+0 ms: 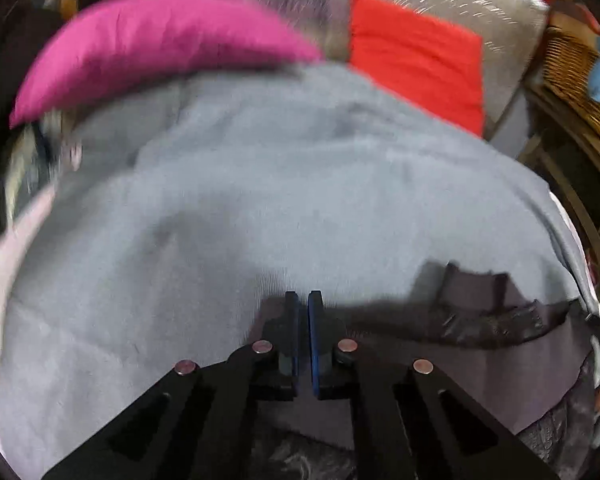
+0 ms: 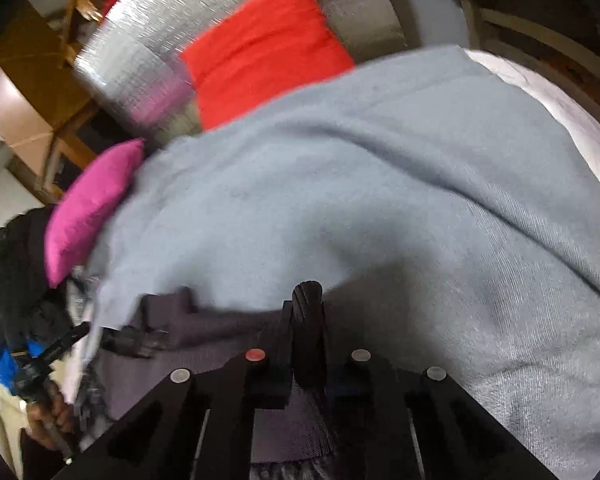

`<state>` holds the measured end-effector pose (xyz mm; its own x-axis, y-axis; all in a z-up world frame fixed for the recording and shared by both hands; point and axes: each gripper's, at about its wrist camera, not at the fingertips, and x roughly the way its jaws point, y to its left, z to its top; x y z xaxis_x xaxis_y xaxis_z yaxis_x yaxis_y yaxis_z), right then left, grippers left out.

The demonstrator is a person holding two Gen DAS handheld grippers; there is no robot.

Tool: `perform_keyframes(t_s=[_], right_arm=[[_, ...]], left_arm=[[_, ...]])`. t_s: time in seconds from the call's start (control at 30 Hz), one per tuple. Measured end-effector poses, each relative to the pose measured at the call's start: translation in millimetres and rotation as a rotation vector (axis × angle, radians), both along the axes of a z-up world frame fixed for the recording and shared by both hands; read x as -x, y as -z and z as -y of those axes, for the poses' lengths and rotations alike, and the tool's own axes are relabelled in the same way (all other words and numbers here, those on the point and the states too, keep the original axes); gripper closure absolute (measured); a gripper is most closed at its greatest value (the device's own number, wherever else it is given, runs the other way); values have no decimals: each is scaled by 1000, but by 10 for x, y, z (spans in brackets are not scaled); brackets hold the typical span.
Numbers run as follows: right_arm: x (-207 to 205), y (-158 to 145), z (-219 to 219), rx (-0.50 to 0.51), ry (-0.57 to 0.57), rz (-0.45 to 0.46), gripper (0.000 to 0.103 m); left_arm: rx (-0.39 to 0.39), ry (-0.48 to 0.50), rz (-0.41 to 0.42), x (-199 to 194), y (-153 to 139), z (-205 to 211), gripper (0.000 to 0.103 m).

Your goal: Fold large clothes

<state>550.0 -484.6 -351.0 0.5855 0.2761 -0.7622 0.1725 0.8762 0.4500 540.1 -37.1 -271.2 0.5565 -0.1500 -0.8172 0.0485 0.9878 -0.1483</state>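
A large grey-blue garment (image 1: 260, 200) lies spread over a sofa seat; it also fills the right wrist view (image 2: 360, 184). A dark purple-grey cloth (image 1: 480, 344) lies along its near edge and shows in the right wrist view (image 2: 204, 328) too. My left gripper (image 1: 303, 300) is shut, its blue pads nearly touching, with no fabric visibly between them, just above the garment's near edge. My right gripper (image 2: 306, 300) is shut on a fold of the dark cloth at the garment's near edge. The left gripper's body (image 2: 40, 356) shows at the lower left of the right wrist view.
A pink cushion (image 1: 148, 48) and a red cushion (image 1: 416, 60) lean on the silver-grey sofa back (image 1: 500, 12). A wicker basket (image 1: 576, 72) stands to the right. Wooden furniture (image 2: 40, 92) stands at the left. A white sheet (image 2: 572, 120) lies under the garment.
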Motion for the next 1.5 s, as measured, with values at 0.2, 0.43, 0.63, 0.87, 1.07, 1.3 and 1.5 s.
perform_keyframes(t_s=[0.2, 0.43, 0.63, 0.87, 1.07, 1.3, 1.5], right_arm=[[197, -217, 111, -94, 49, 8, 85], [895, -673, 99, -133, 33, 213, 12], [1505, -695, 285, -252, 14, 234, 12], [2021, -294, 576, -333, 21, 98, 12], [2148, 133, 464, -391, -8, -37, 12], [2027, 84, 69, -391, -103, 23, 22], [2002, 15, -89, -285, -111, 21, 21]], left_arm=[[82, -55, -112, 182, 117, -182, 64], [97, -69, 48, 1048, -413, -338, 17], [61, -111, 61, 1503, -301, -642, 14], [182, -111, -144, 1578, 99, -1033, 14], [212, -36, -159, 1622, 188, -1003, 20], [247, -24, -123, 1644, 147, -876, 66], [274, -65, -143, 1634, 194, -970, 58]])
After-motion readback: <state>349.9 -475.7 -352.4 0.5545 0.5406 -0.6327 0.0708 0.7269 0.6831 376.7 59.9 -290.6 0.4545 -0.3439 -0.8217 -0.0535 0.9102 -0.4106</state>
